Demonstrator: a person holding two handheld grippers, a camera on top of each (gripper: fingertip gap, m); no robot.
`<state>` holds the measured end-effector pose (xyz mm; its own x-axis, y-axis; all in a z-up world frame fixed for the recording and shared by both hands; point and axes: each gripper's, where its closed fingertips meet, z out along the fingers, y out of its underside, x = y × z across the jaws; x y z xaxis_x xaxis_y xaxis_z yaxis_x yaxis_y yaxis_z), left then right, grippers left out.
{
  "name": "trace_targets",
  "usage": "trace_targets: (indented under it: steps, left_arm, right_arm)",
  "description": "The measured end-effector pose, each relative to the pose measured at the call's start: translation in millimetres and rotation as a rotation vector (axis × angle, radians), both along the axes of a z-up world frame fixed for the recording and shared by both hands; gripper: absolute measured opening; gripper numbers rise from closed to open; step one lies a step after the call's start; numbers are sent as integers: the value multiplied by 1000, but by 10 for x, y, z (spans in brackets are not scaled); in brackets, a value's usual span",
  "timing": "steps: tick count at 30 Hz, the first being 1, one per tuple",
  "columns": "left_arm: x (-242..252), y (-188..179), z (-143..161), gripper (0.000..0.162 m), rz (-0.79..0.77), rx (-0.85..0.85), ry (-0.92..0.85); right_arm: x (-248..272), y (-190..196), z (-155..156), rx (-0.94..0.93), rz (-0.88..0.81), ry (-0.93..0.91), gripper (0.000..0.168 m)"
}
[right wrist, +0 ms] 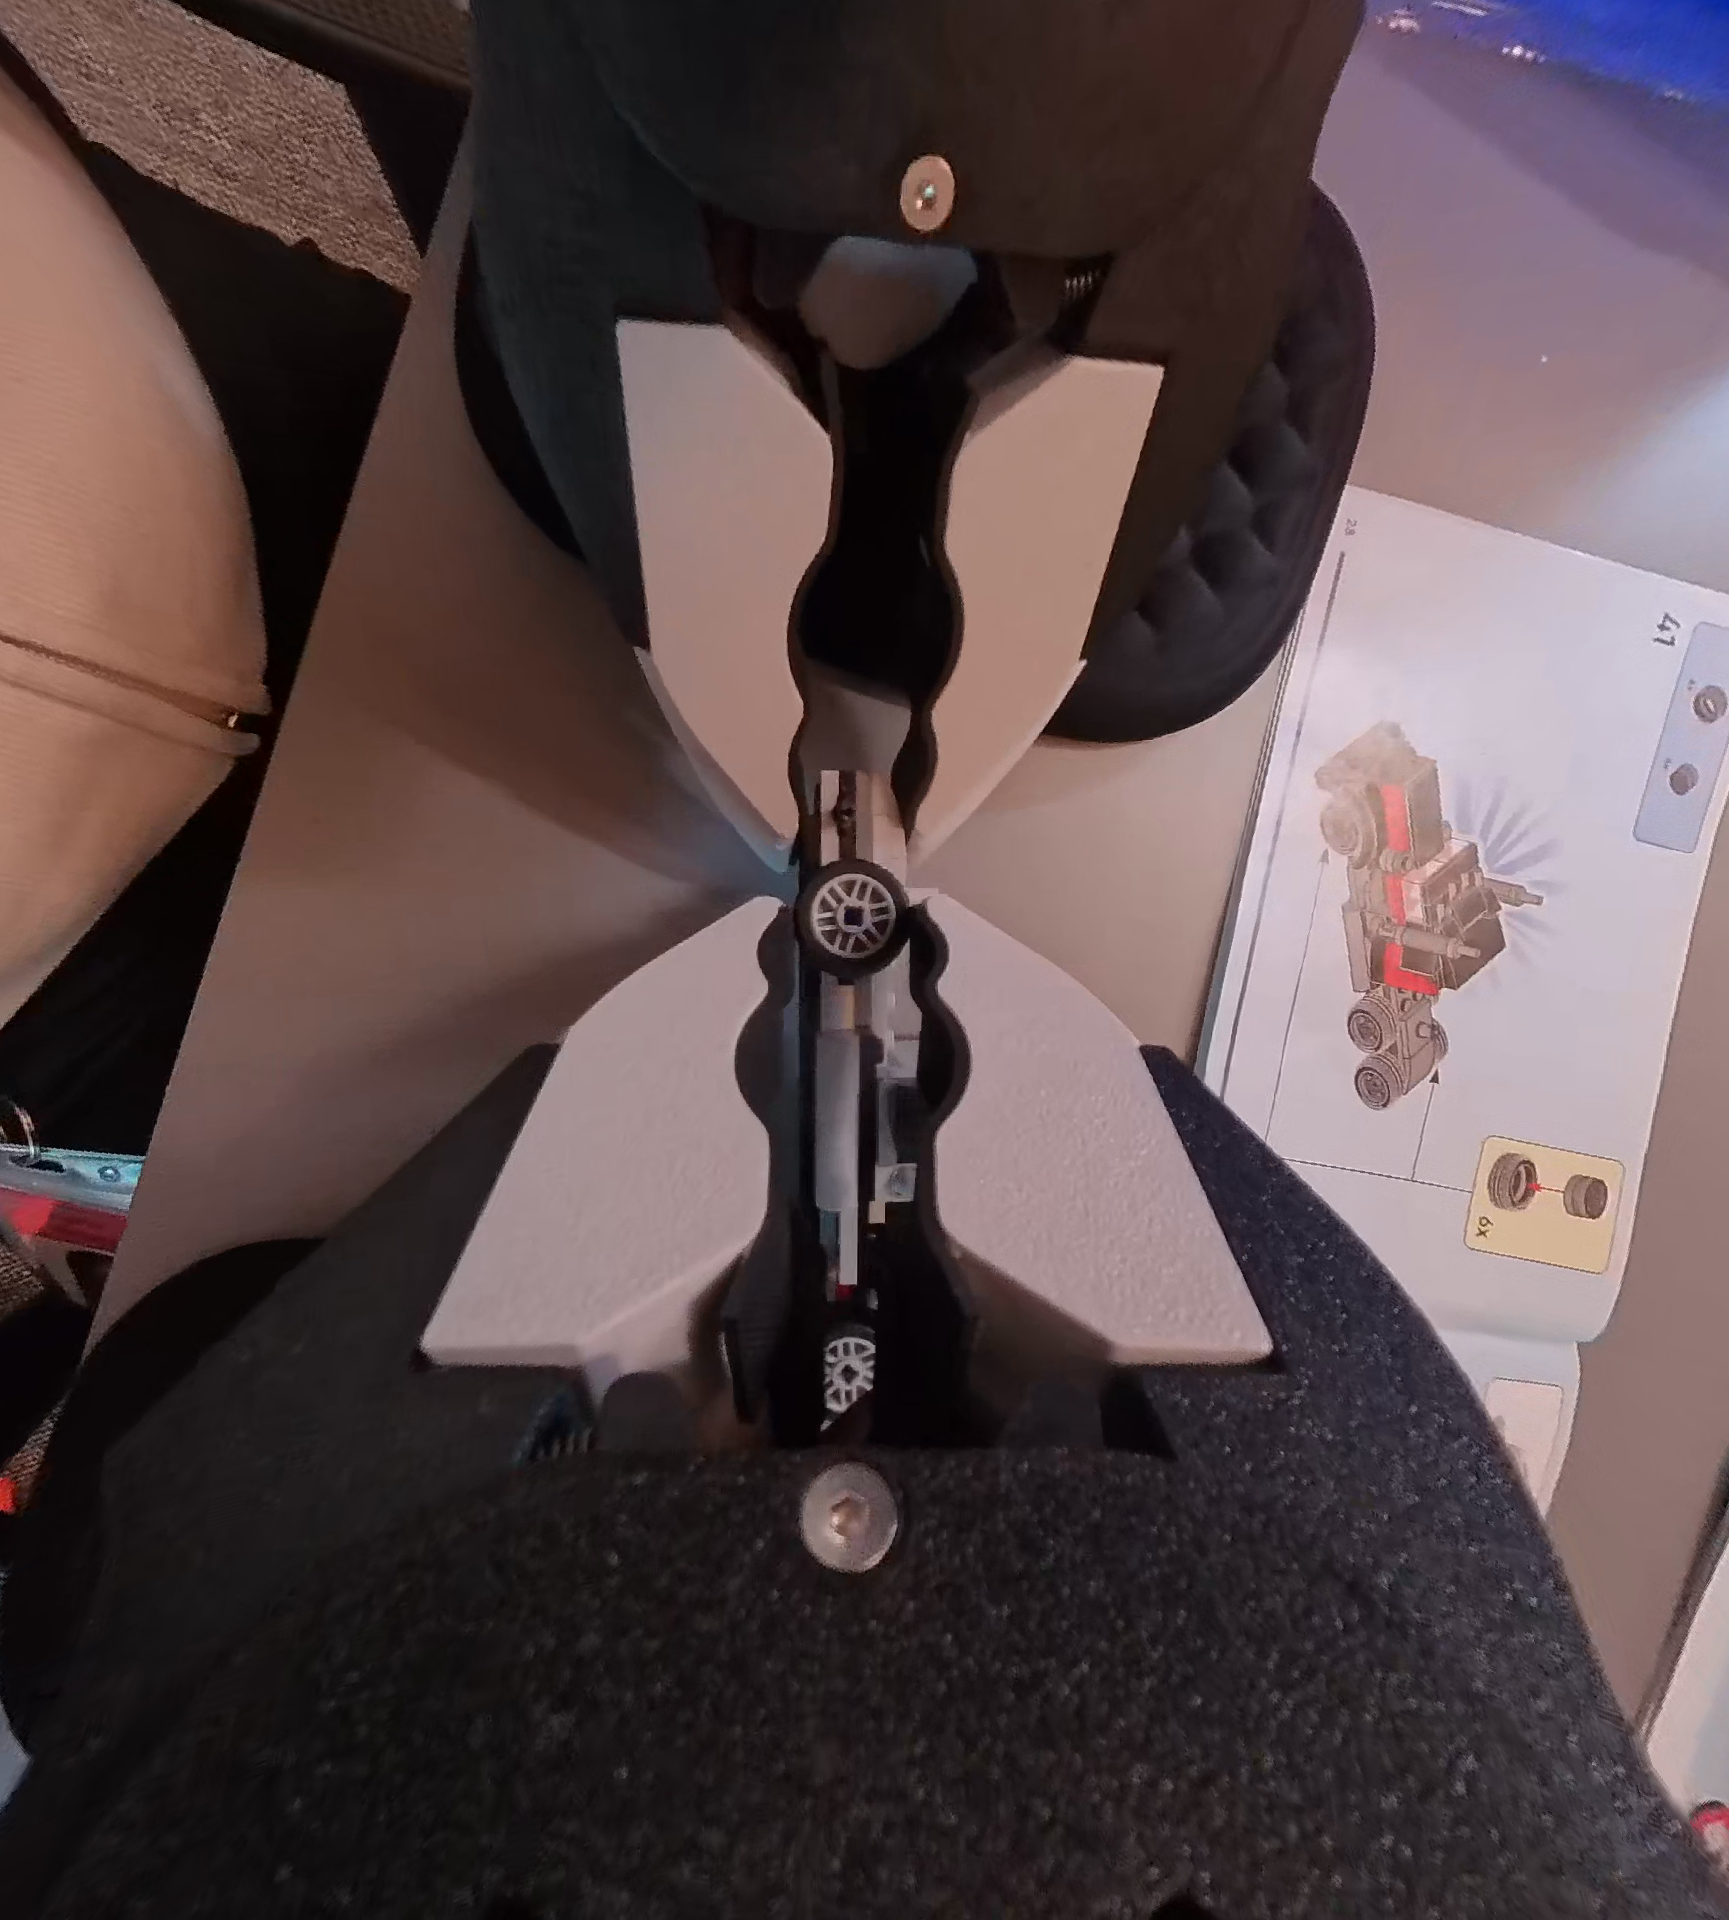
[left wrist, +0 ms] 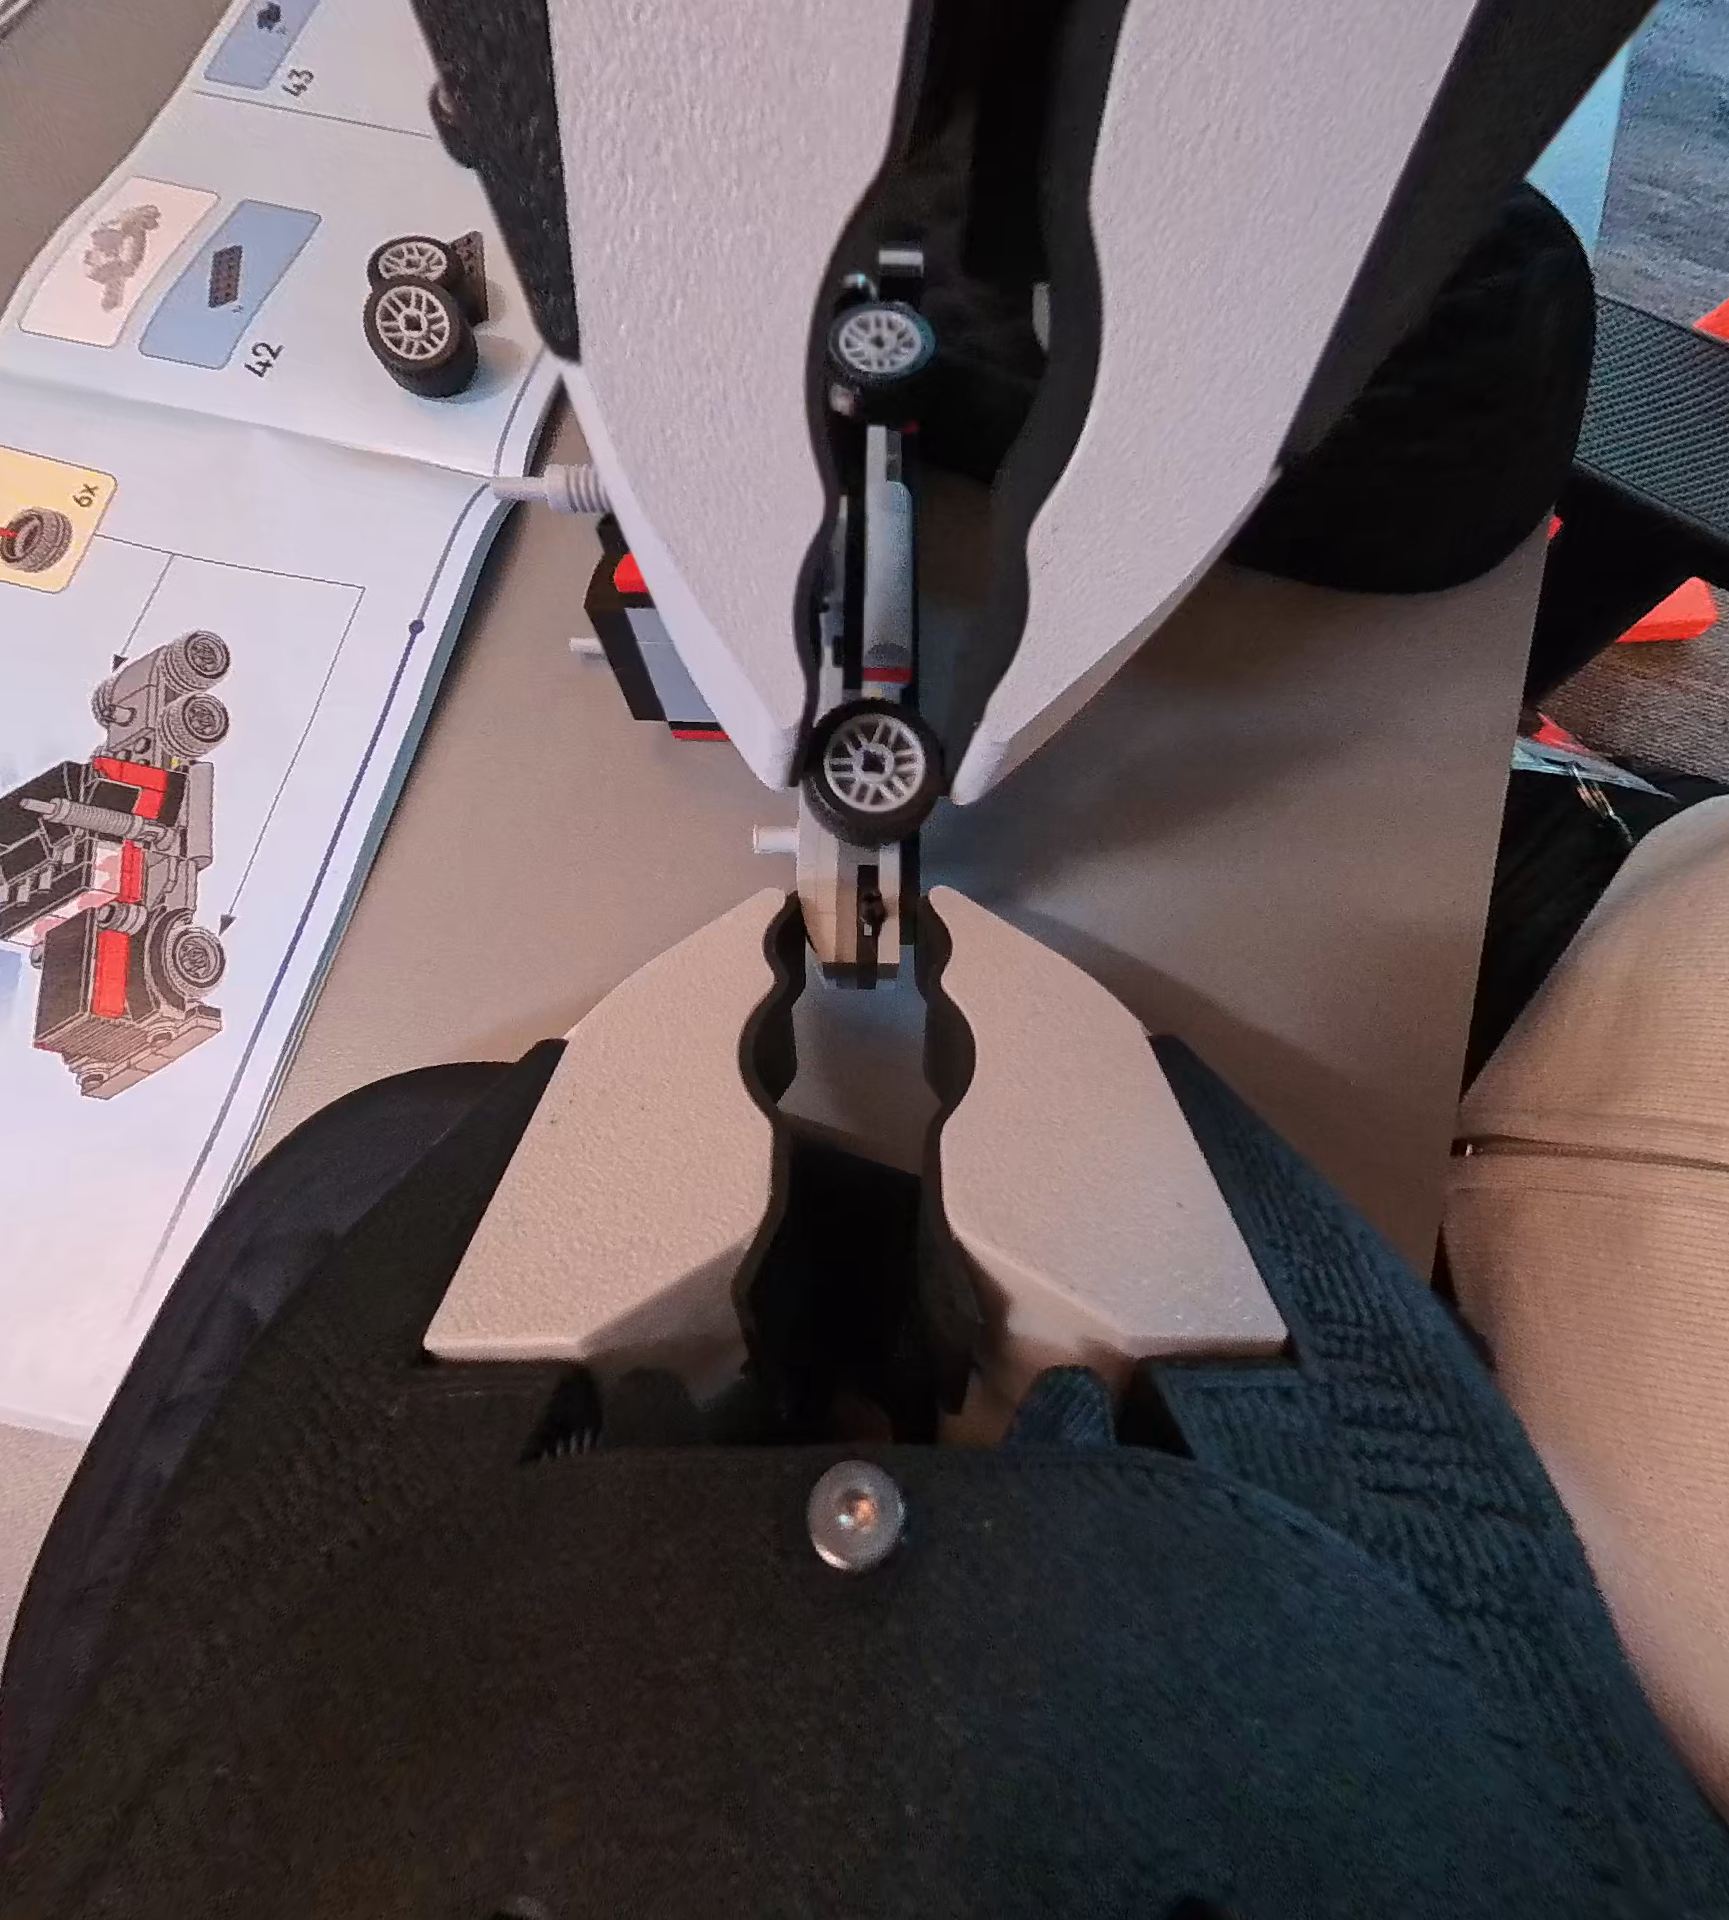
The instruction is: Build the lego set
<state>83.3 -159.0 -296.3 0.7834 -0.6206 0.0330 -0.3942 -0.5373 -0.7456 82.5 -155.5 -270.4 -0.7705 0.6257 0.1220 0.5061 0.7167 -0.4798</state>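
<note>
From my left wrist camera, my left gripper (left wrist: 860,904) points straight ahead, its jaws clenched on the near end of the grey toy truck frame (left wrist: 875,582). The frame runs away from me, held in the air above the table (left wrist: 548,935). My right gripper (left wrist: 875,774) comes in from the opposite side, tip to tip with mine, its fingers closed along the far stretch of the frame. A wheel (left wrist: 872,767) sits right between the two sets of tips. Left of the jaws lies the open instruction booklet (left wrist: 164,935), with two loose wheels (left wrist: 418,312) on it and a black and red block piece (left wrist: 647,655) just beside the right gripper's finger.

From my right wrist camera, the right gripper (right wrist: 855,935) faces forward with the frame (right wrist: 844,1122) lying lengthwise between its jaws, gripped. The left gripper (right wrist: 855,831) meets it head on, pinching the far end. The wheel (right wrist: 849,914) shows at the meeting point. The booklet (right wrist: 1462,935) lies right of the jaws.
</note>
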Motion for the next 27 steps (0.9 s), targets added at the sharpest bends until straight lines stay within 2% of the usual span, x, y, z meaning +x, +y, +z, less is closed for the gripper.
trace_targets:
  steps: [27]
  left_arm:
    - [-2, -4, -32, 21, 0, -19, 13]
  right_arm:
    - [51, 5, 1, -53, 16, -17, 21]
